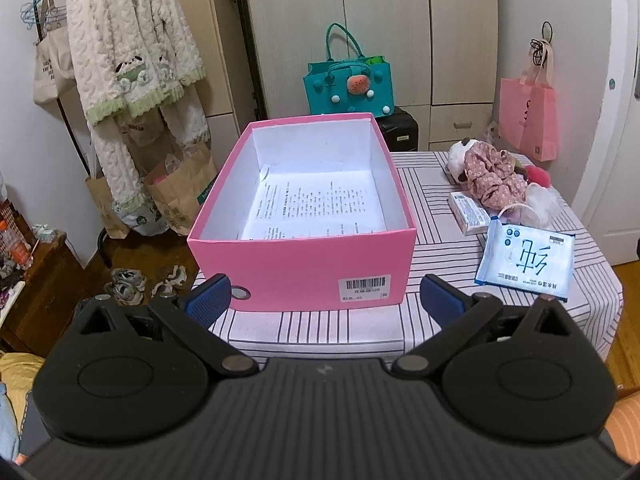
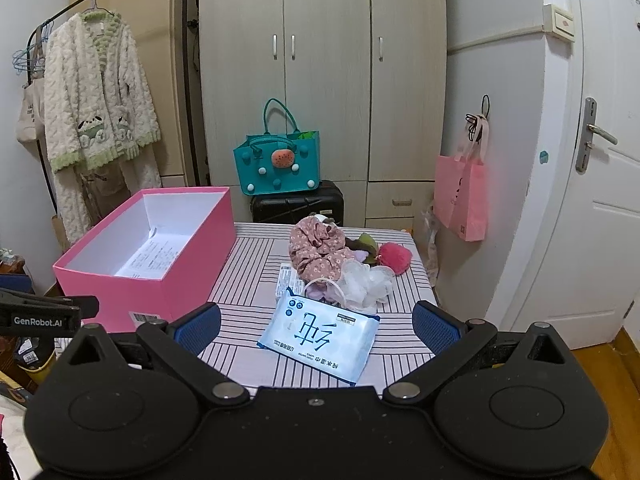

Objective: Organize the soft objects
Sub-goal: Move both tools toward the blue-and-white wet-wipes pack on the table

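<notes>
An open pink box (image 1: pixel 304 264) (image 2: pixel 160 284) with printed paper inside stands on the striped table (image 1: pixel 320 324) (image 2: pixel 252 264). To its right lies a pile of soft things: a pink floral scrunchie (image 1: pixel 496 178) (image 2: pixel 318 246), a white fluffy piece (image 2: pixel 366 282), a red pompom (image 2: pixel 396 256), a panda plush (image 1: pixel 460 156), a small tissue pack (image 1: pixel 468 212) and a blue wipes pack (image 1: pixel 526 260) (image 2: pixel 320 338). My left gripper (image 1: pixel 324 300) is open and empty before the box. My right gripper (image 2: pixel 316 326) is open and empty just above the wipes pack.
A teal felt bag (image 2: pixel 276 160) sits on a black suitcase (image 2: pixel 298 202) behind the table. A pink bag (image 2: pixel 460 196) hangs by the white door (image 2: pixel 592 200). A fleece robe (image 1: pixel 128 52) hangs on a rack at the left. Shoes (image 1: pixel 128 284) lie on the floor.
</notes>
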